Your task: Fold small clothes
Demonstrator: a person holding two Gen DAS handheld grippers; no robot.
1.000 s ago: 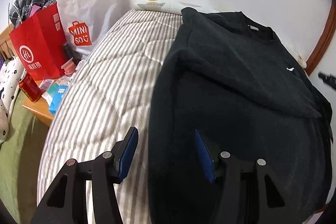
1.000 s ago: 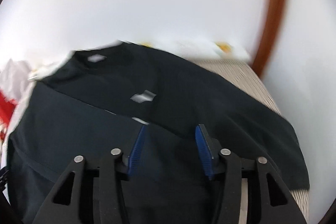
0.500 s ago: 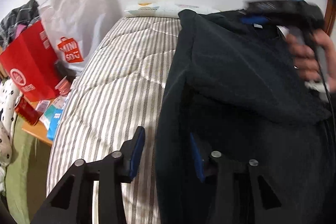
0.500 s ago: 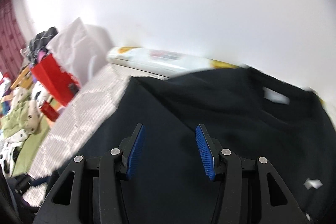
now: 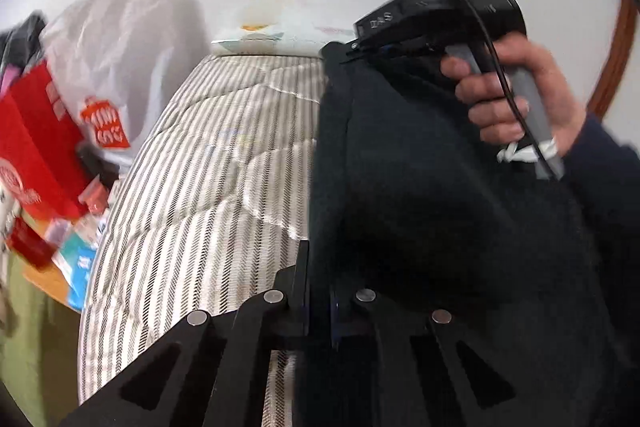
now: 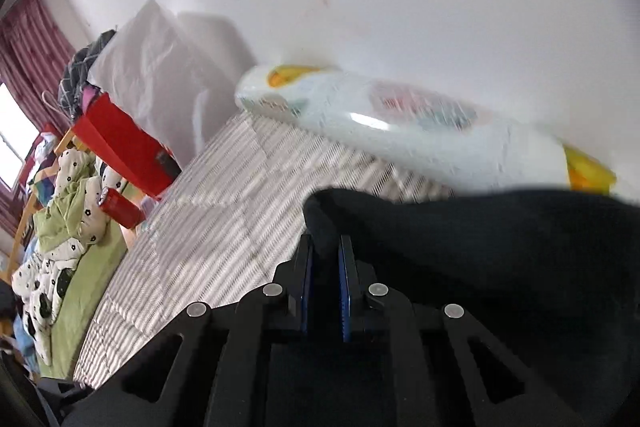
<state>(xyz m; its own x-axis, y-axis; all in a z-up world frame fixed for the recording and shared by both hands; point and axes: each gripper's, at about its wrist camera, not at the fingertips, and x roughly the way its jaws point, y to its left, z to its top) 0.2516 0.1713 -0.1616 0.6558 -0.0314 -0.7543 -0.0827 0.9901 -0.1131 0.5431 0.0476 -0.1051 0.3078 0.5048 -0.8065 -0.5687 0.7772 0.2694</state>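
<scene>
Left gripper (image 5: 319,291) pinched on black sweatshirt (image 5: 420,187) near side edge; right gripper (image 6: 324,267) clamped on far corner, by mattress (image 5: 208,163) head. Keep edge taut, carry both across evenly, align with opposite side.

You're in a home bedroom: striped quilted mattress (image 5: 208,187) against a white wall, shopping bags (image 5: 36,147) and clutter at 9 o'clock, curtains (image 6: 28,39) at 10, rumpled bedding (image 6: 60,227) at 8.

Striped bed (image 5: 208,187); black sweatshirt (image 5: 420,207); packet (image 6: 400,131)
</scene>
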